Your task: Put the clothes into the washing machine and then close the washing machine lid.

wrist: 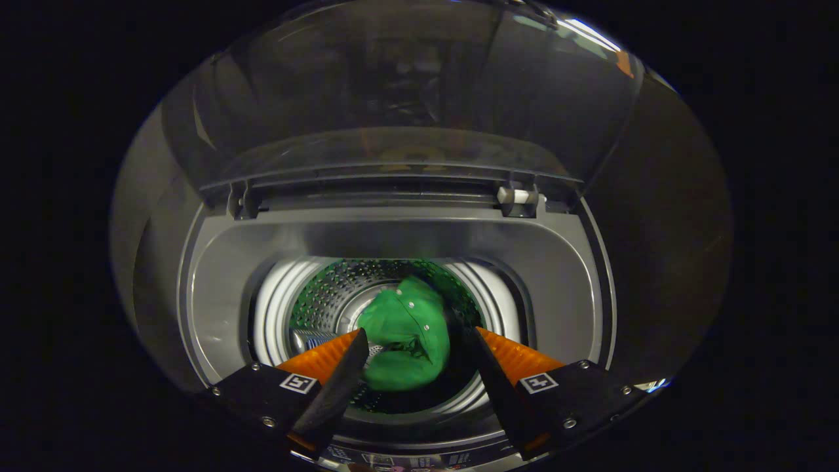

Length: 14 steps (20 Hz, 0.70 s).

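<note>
A green garment (403, 337) with small white snaps lies bunched inside the perforated steel drum (328, 298) of a top-loading washing machine (406, 233). I look straight down into the tub. My gripper (417, 334) hangs over the drum mouth, open, with its two fingers spread wide. The garment shows in the gap between them, lower down in the drum. I cannot tell whether the left fingertip (357, 344) touches the cloth; the right one stands apart from it. The dark see-through lid (406, 98) stands raised on its hinges (518, 196) beyond the tub.
A grey plastic rim (216, 308) rings the tub opening, with a white inner ring (272, 314) around the drum. The machine's control panel (393, 459) runs along the near edge under the fingers. Everything around the machine is dark.
</note>
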Available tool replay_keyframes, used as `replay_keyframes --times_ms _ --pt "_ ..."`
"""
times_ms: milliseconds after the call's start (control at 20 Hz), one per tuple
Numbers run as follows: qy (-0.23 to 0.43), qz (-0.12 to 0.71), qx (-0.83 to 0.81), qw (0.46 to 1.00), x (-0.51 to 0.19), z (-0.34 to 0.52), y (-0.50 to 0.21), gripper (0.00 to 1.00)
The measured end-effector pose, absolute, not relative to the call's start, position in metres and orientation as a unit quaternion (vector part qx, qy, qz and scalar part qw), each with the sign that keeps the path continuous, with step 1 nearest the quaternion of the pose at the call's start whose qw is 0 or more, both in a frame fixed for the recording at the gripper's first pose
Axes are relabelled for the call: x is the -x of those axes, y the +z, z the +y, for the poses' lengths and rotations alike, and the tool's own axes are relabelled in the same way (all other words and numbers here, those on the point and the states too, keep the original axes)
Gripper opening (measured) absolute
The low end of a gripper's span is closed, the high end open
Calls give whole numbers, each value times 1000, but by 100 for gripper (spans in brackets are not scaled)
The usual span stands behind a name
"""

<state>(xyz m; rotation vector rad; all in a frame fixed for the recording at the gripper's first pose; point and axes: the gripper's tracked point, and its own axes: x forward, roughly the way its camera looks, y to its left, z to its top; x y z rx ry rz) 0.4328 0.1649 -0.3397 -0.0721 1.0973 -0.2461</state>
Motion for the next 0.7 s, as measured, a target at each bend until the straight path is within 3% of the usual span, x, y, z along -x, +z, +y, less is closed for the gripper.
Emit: replay_keyframes --times_ms 500,700 --pt "-95 481 43 870 -420 185 -316 96" --pt "-98 415 46 903 -434 193 -266 97"
